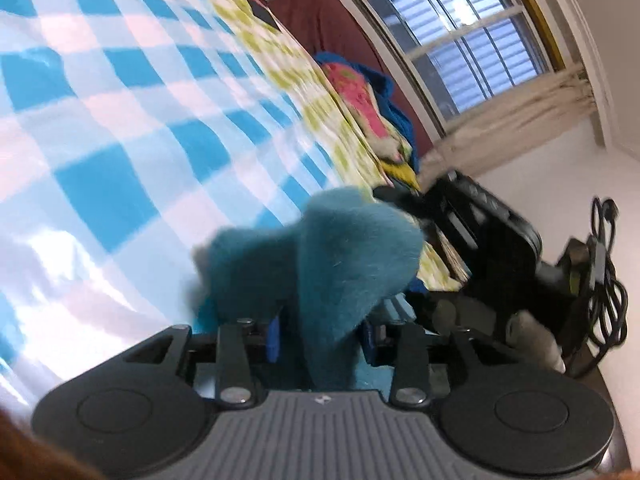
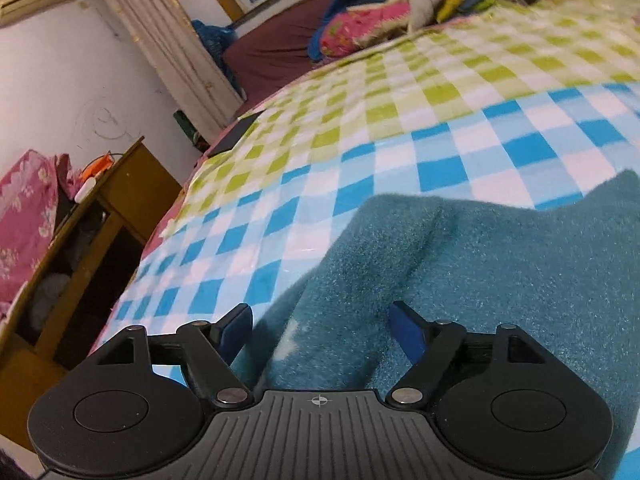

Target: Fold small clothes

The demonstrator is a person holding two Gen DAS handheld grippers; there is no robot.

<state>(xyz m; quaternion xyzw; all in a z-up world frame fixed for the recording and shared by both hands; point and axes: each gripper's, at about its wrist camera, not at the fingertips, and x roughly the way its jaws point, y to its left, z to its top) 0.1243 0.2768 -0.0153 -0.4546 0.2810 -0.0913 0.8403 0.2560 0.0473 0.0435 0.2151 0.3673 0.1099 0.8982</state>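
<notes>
A fuzzy teal cloth (image 1: 340,256) stands bunched up between the fingers of my left gripper (image 1: 323,342), above the blue-and-white checked sheet (image 1: 120,120). The blue pads stand a little apart from the fold, which reaches down between them. In the right wrist view the same teal cloth (image 2: 500,272) lies spread on the checked sheet (image 2: 320,184). My right gripper (image 2: 322,330) is wide open over the cloth's near left edge, its pads clear of the fabric. Much of the cloth runs out of view to the right.
A pile of pink, yellow and blue bedding (image 2: 380,20) lies at the bed's far side below a window. A wooden cabinet (image 2: 120,208) stands left of the bed. A flat dark object (image 2: 236,136) rests on the sheet's far-left edge. A black blurred device (image 1: 488,220) and a cable (image 1: 604,272) show past the cloth.
</notes>
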